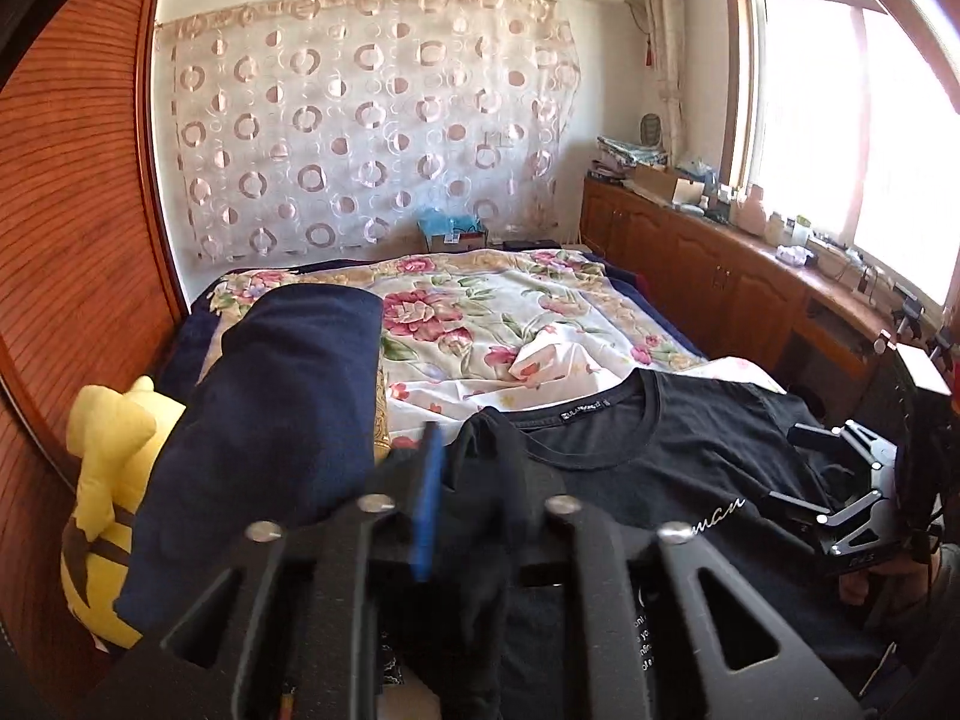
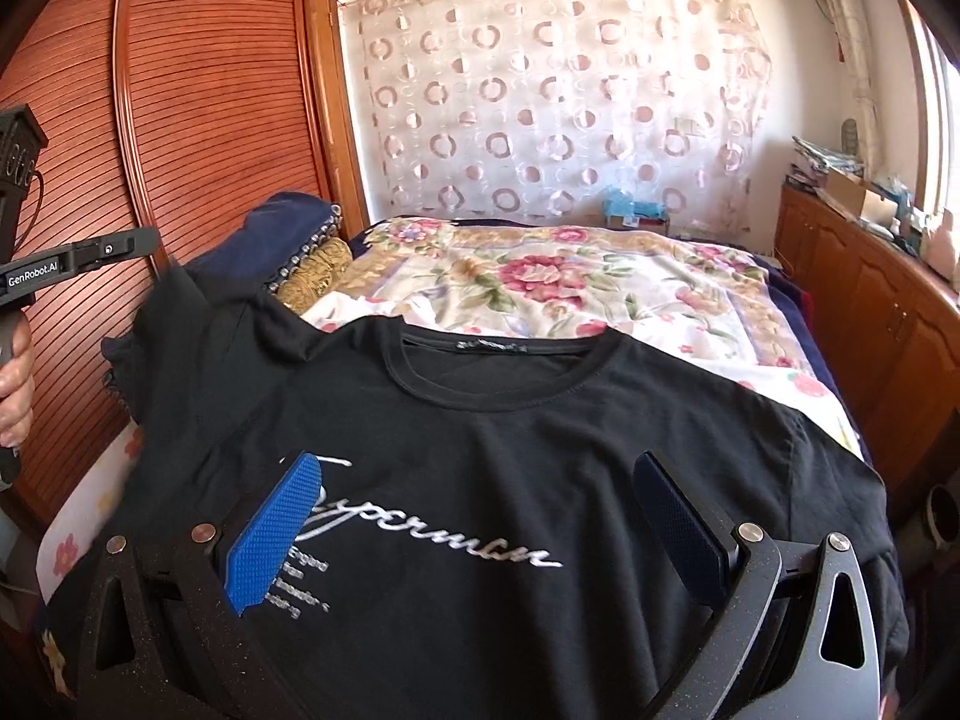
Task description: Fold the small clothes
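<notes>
A black T-shirt [image 1: 660,480] [image 2: 480,450] with white script lettering lies chest up on the floral bedsheet [image 2: 570,282], collar toward the far wall. My left gripper [image 1: 468,450] has narrow jaws shut on the shirt's left sleeve [image 1: 486,480]. The black cloth hides the right finger, and only the left blue pad [image 1: 429,498] shows. In the right wrist view that sleeve [image 2: 174,300] rises in a peak up to the left gripper [image 2: 144,240]. My right gripper [image 2: 477,462] [image 1: 792,465] hovers wide open over the chest print, nothing between its blue pads [image 2: 276,528].
A dark navy folded cloth [image 1: 270,420] and a yellow plush toy [image 1: 108,480] lie at the bed's left side by the slatted wooden wardrobe [image 2: 180,120]. A wooden cabinet [image 1: 720,276] with clutter runs under the window on the right. A hand [image 2: 15,384] holds the left gripper's handle.
</notes>
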